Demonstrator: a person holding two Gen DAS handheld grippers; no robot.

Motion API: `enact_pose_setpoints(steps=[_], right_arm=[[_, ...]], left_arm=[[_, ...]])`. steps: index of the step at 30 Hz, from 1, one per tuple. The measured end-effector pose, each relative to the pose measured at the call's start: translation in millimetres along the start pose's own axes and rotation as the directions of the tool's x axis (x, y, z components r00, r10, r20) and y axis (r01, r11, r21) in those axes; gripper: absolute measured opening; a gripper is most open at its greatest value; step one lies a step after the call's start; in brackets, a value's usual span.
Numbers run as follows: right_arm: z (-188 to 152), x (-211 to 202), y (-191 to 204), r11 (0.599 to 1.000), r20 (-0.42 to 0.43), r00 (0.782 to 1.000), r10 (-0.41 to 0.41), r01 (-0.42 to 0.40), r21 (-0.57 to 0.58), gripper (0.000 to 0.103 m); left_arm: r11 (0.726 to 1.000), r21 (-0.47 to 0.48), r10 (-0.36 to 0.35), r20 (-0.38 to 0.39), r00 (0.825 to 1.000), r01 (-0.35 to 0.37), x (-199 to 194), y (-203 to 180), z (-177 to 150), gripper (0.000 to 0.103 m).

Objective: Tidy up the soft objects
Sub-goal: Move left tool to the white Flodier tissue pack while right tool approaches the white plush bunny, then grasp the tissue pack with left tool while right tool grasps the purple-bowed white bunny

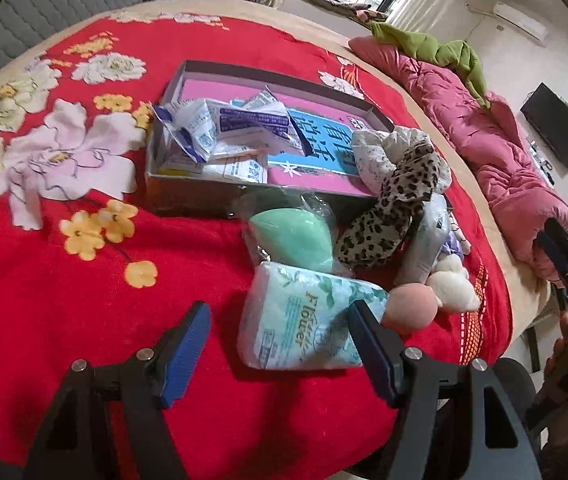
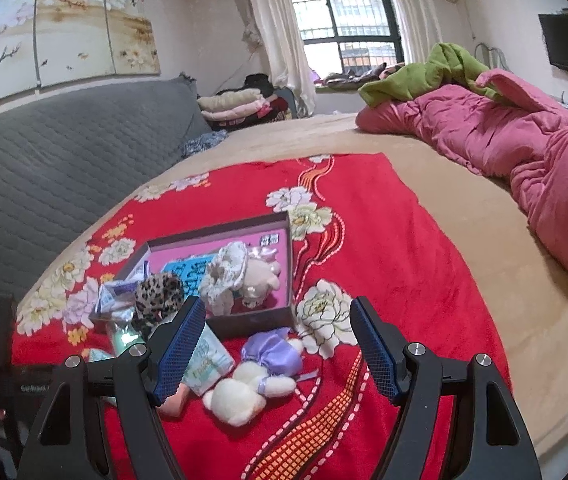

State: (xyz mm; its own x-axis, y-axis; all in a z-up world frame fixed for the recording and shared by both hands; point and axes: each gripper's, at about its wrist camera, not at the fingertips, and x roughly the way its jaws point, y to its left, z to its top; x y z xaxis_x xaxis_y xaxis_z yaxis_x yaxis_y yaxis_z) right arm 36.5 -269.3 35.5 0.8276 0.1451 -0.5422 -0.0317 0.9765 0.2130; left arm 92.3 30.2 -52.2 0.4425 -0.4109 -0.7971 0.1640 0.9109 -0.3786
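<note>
Soft objects sit in a loose pile on a red floral blanket, just outside and partly in a shallow open box. Left wrist view: tissue pack with leaf print lies flat nearest the camera, about 12 o'clock from the left gripper, whose blue pads stand wide apart with nothing between them; the right pad overlaps the pack's edge in the picture, contact cannot be told. Green sponge in clear wrap sits at 12 o'clock of the pack, touching it. Pink puff lies at 3 o'clock of the pack, white plush toy just beyond it. Leopard-print scrunchie drapes over the box's near corner, with a white lace scrunchie behind it, inside the box. Small white sachets fill the box's left half, over a blue booklet.

Right wrist view: right gripper is open too, nothing held, hovering above the plush toy and a lilac cloth piece on it. Box lies at 11 o'clock of that gripper. Pink quilt is bunched at 2 o'clock, well apart.
</note>
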Motion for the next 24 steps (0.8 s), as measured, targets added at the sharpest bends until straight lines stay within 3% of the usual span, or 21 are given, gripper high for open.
enact_pose_setpoints(steps=[3, 15, 18, 24], right_arm=[[-5, 6, 2, 1.0, -0.027, 1.0, -0.001, 0.0, -0.013, 0.076], [-36, 36, 22, 0.997, -0.188, 0.982, 0.031, -0.045, -0.07, 0.076], [-47, 45, 30, 0.995, -0.23, 0.973, 0.03, -0.052, -0.087, 0.076], [-59, 61, 34, 0.996, -0.271, 0.963, 0.01, -0.033, -0.083, 0.076]], left_arm=[[0.999, 0.007, -0.045, -0.02, 0.999, 0.045, 8, 0, 3, 0.07], [0.992, 0.054, -0.113, -0.049, 0.992, 0.116, 26, -4, 12, 0.07], [0.99, 0.068, -0.121, -0.048, 0.992, 0.124, 26, -7, 12, 0.059], [0.987, 0.068, -0.14, -0.055, 0.989, 0.144, 24, -9, 10, 0.049]])
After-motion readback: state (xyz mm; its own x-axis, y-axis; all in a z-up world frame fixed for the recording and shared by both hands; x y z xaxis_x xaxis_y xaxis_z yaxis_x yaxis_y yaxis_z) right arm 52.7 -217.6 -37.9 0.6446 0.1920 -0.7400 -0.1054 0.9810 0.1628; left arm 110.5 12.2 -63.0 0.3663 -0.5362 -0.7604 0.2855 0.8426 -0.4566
